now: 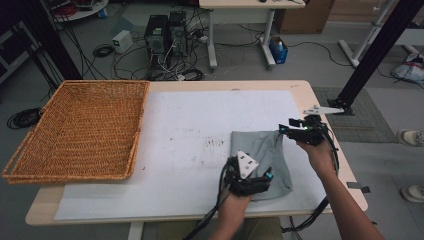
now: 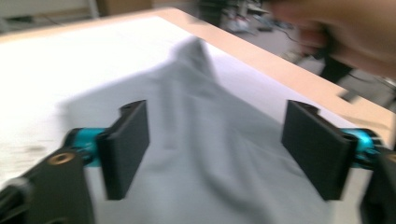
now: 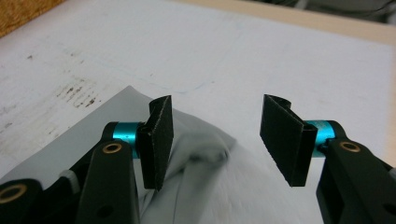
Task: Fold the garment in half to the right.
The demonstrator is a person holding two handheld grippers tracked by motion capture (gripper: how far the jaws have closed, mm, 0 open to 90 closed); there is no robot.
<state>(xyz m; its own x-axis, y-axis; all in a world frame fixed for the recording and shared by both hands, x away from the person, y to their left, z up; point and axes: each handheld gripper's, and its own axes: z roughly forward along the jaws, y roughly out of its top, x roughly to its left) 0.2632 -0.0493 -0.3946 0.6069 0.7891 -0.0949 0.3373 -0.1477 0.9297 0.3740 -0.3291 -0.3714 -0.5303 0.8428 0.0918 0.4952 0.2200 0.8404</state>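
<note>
The grey cloth (image 1: pixel 262 161) lies folded on the white table cover (image 1: pixel 200 125), at the 4 o'clock part of the table (image 1: pixel 300 90) in the high view. Its right edge runs near the cover's right border; its near edge stops short of the front border. From 9 to 12 o'clock of the cloth the cover is bare, marked only by dark smudges (image 1: pixel 215 142). The wicker basket (image 1: pixel 80 130) occupies the table's left end, overhanging its left edge, well apart from the cloth.

Beyond the table, at 12 o'clock, computer towers (image 1: pixel 165 35) and loose cables lie on the floor.

The left gripper (image 1: pixel 248 181) is held at the cloth's near edge, at 6 o'clock, pointing across it. Its jaws stand spread wide, nothing between the pads; the cloth (image 2: pixel 210 154) lies beneath them. The right gripper (image 1: pixel 300 131) is held at the cloth's far right corner, at 1 o'clock. Its jaws also stand spread, clear of the rumpled cloth (image 3: pixel 201 168) below.
</note>
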